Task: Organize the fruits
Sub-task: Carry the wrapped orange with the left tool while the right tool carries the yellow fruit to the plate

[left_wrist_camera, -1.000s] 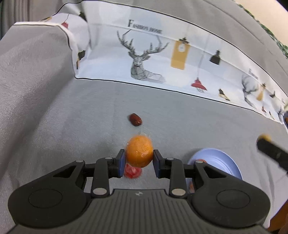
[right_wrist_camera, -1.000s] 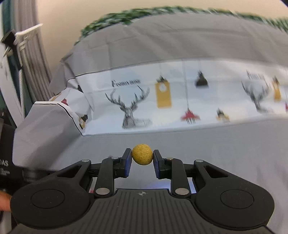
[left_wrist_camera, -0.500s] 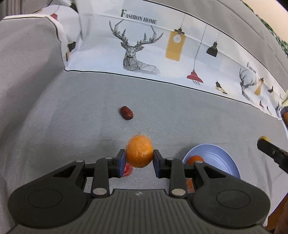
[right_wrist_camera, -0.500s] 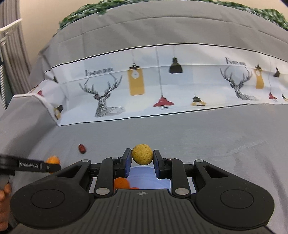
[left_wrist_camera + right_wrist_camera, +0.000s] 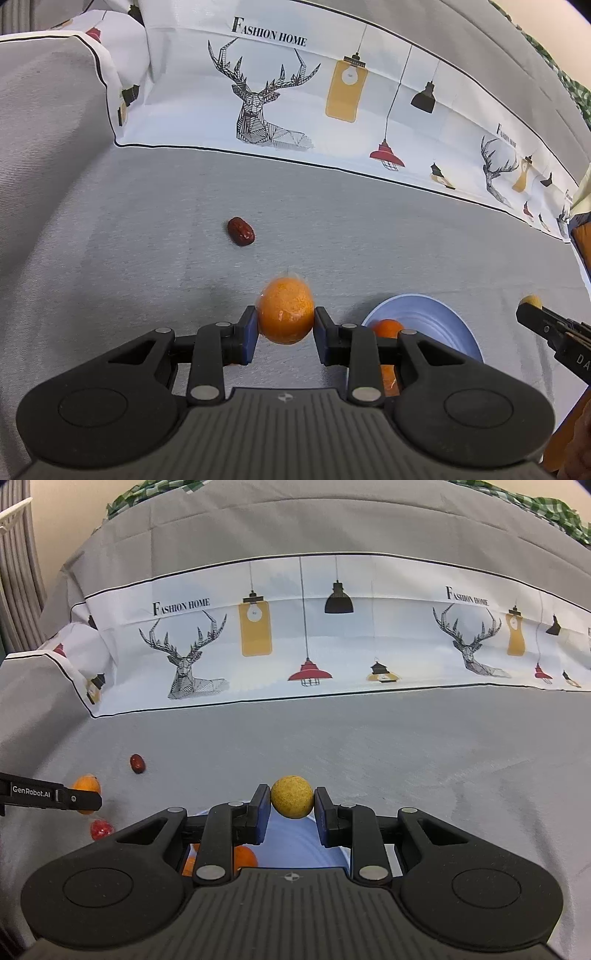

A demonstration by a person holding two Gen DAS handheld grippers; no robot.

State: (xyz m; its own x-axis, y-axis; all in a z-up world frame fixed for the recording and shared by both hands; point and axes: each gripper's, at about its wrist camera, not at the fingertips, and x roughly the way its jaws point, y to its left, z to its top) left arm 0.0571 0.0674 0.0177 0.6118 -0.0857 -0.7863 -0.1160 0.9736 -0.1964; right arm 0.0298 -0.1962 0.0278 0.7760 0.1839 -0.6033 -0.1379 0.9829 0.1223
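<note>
My left gripper [image 5: 285, 328] is shut on a plastic-wrapped orange [image 5: 286, 310], held above the grey cloth just left of a blue plate [image 5: 443, 321]. The plate holds an orange fruit [image 5: 386, 326]. My right gripper [image 5: 291, 808] is shut on a small yellow round fruit [image 5: 291, 796] above the blue plate [image 5: 291, 849], where an orange fruit [image 5: 245, 856] lies. A dark red date [image 5: 241, 231] lies on the cloth beyond the left gripper; it also shows in the right wrist view [image 5: 137, 763]. A small red fruit [image 5: 100, 829] lies left of the plate.
A grey cloth [image 5: 369, 240] covers the surface, with a white printed band [image 5: 295, 110] rising at the back. The cloth folds up at the left [image 5: 48, 147]. A brown wooden edge [image 5: 581, 243] shows at far right.
Both grippers have kept their fruits. The left gripper moved forward and right toward the plate; the right gripper swung right and down over the plate.
</note>
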